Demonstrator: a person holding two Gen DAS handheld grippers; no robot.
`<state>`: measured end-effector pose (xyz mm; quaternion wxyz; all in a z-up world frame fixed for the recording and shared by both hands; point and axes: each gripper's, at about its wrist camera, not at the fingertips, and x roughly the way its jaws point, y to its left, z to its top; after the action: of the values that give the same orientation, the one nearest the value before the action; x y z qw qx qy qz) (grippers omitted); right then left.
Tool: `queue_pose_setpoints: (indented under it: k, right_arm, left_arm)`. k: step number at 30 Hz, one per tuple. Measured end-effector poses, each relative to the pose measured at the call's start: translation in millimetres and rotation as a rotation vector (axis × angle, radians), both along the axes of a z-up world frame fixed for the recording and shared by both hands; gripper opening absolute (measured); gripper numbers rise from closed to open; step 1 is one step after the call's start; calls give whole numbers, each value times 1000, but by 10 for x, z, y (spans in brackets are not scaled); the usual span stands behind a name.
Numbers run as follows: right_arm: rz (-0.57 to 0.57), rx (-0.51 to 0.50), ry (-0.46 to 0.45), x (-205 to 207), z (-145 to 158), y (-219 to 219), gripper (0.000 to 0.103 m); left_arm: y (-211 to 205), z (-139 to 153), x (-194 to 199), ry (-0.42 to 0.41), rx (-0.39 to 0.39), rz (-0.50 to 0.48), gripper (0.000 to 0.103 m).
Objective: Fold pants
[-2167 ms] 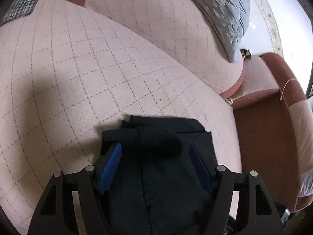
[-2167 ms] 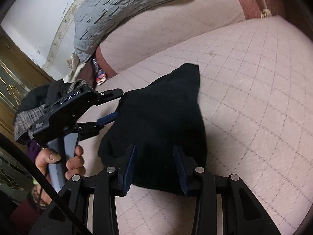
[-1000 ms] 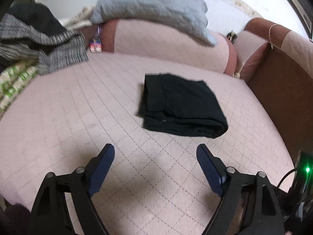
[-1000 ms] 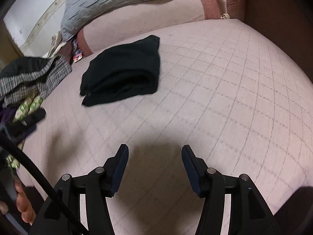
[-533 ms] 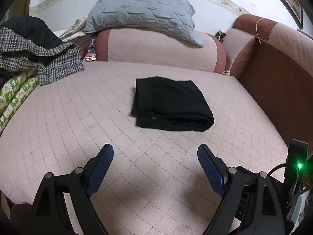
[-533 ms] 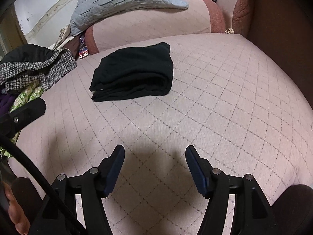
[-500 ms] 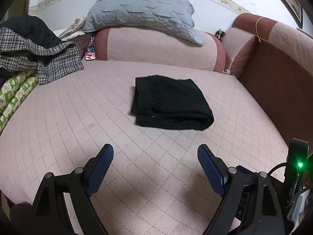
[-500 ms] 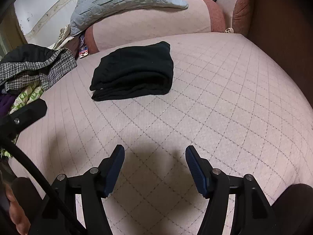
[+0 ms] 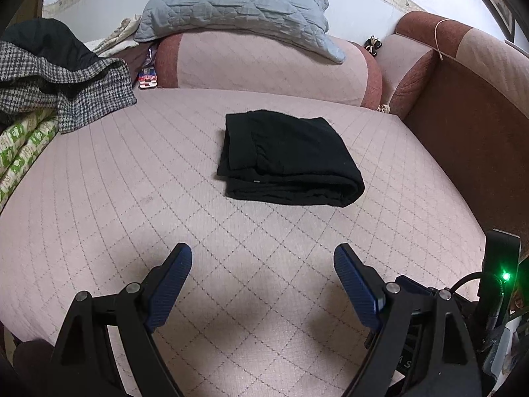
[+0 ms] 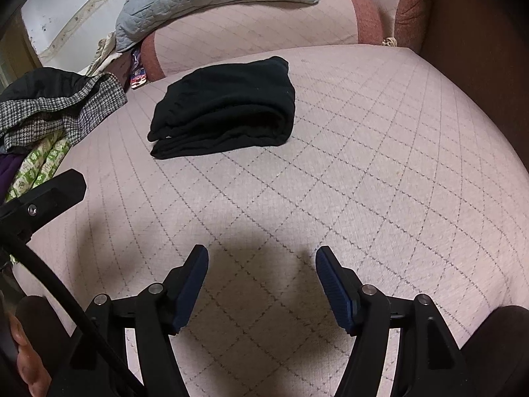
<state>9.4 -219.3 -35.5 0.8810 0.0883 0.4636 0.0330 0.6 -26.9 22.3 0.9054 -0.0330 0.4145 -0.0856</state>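
Black pants [image 9: 287,158] lie folded into a compact rectangle on the pink quilted seat cushion [image 9: 132,178], toward the back. They also show in the right wrist view [image 10: 224,106]. My left gripper [image 9: 263,258] is open and empty, held well back from the pants over the front of the cushion. My right gripper [image 10: 261,258] is open and empty, also well back from the pants. Part of the left gripper's body [image 10: 43,195] shows at the left edge of the right wrist view.
A grey quilted pillow [image 9: 238,3] lies on the pink bolster [image 9: 264,63] at the back. A houndstooth and black clothing pile [image 9: 56,76] sits at the left over a green-patterned cloth [image 9: 20,152]. A brown armrest [image 9: 479,125] bounds the right side.
Both grippers have let go of the pants and pulled back toward the front of the cushion. In the last half second nothing has visibly moved.
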Motion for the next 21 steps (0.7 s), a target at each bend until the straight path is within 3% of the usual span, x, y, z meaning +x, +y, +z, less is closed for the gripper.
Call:
queue_pose_setpoints:
  k: [14, 18, 21]
  right_arm:
    - [4, -14, 47, 93, -149, 27, 74]
    - [11, -34, 45, 105, -173, 64, 77]
    - [17, -47, 40, 106, -179, 93, 77]
  left_arm:
    - [107, -236, 141, 60, -27, 19, 87]
    - [164, -273, 149, 41, -38, 37, 87]
    - [210, -233, 106, -20, -33, 55, 87]
